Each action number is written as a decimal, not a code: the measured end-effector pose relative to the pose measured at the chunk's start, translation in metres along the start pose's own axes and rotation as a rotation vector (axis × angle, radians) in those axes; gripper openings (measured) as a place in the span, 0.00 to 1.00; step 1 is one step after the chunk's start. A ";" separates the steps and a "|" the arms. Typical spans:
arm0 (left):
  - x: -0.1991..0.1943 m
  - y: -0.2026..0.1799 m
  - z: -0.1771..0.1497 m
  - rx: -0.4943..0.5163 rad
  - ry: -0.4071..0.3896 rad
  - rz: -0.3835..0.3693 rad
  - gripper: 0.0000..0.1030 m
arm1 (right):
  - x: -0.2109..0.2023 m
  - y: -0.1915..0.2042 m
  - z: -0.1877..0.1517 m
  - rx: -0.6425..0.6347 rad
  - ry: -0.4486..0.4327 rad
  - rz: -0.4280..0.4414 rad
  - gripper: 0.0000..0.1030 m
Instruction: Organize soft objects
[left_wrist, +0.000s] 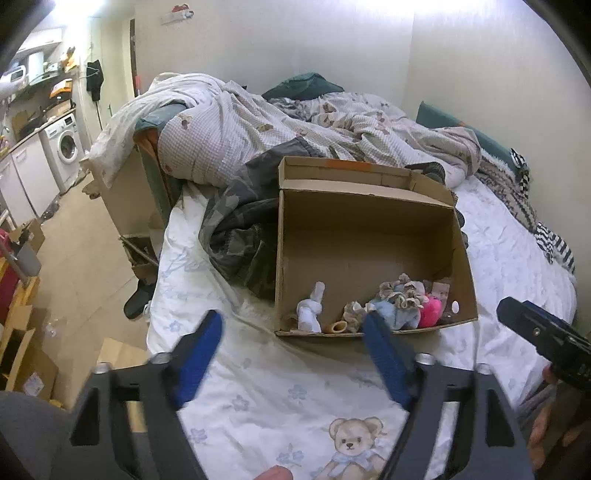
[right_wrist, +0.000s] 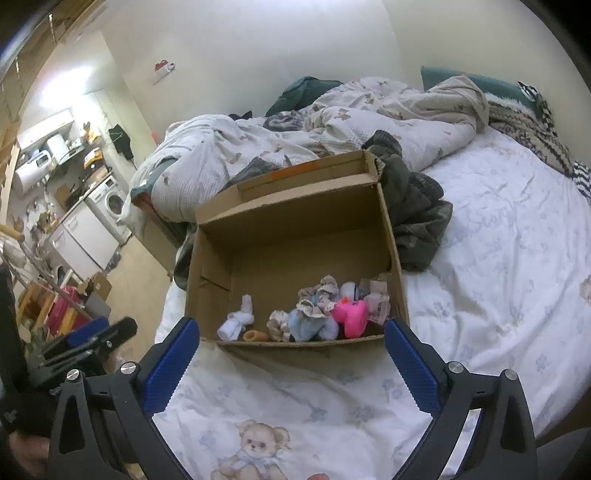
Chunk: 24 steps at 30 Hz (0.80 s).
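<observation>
- Cardboard box (right_wrist: 295, 236), brown and open-topped, sits on a bed covered by a white sheet (right_wrist: 480, 295) printed with pale blue flowers and a teddy bear motif (right_wrist: 255, 446).
- Soft objects lie bunched along the box's near wall: a knotted white sock (right_wrist: 236, 321) toward the box's left, a small tan ring-shaped item (right_wrist: 255, 336) just beside it, then beige frilled scrunchies (right_wrist: 317, 295), a pale blue cloth bundle (right_wrist: 310, 326) and a bright pink plush toy (right_wrist: 351, 315) toward the box's right corner.
- Left gripper (left_wrist: 293, 328), black-framed with blue ribbed pads, hangs just short of the box's near wall, its fingers spread wide and holding nothing.
- Right gripper (right_wrist: 291, 338), of the same build, faces the same wall from in front, its fingers likewise wide apart and empty, one to each side of the box's front edge.
- Right gripper's dark body also shows at the right of the box in the left wrist view.
- Dark camouflage-patterned garment (left_wrist: 240, 229) lies crumpled against the box's left side and wraps behind it.
- Rumpled checked duvet with bear prints (left_wrist: 258, 125) is heaped beyond the box's far wall.
- White front-loading washing machine (left_wrist: 64, 147) stands far to the box's left, across a tan floor (left_wrist: 81, 251).
</observation>
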<state>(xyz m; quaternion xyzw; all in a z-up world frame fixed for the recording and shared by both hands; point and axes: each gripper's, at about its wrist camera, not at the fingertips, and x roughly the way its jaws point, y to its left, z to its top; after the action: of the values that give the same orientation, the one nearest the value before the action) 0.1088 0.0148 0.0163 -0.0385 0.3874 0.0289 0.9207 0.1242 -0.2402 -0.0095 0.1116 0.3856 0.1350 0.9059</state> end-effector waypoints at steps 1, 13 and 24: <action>0.000 0.000 -0.002 0.002 -0.005 0.006 0.86 | 0.003 0.000 0.000 -0.005 0.002 -0.014 1.00; 0.009 -0.001 -0.004 -0.002 -0.006 0.009 0.94 | 0.016 0.004 -0.003 -0.046 -0.004 -0.077 1.00; 0.007 -0.003 -0.005 -0.002 -0.007 -0.008 0.94 | 0.020 0.010 -0.007 -0.084 0.013 -0.097 1.00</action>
<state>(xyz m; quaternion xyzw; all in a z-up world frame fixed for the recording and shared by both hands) 0.1103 0.0120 0.0077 -0.0410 0.3838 0.0258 0.9221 0.1310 -0.2235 -0.0250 0.0537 0.3906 0.1077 0.9127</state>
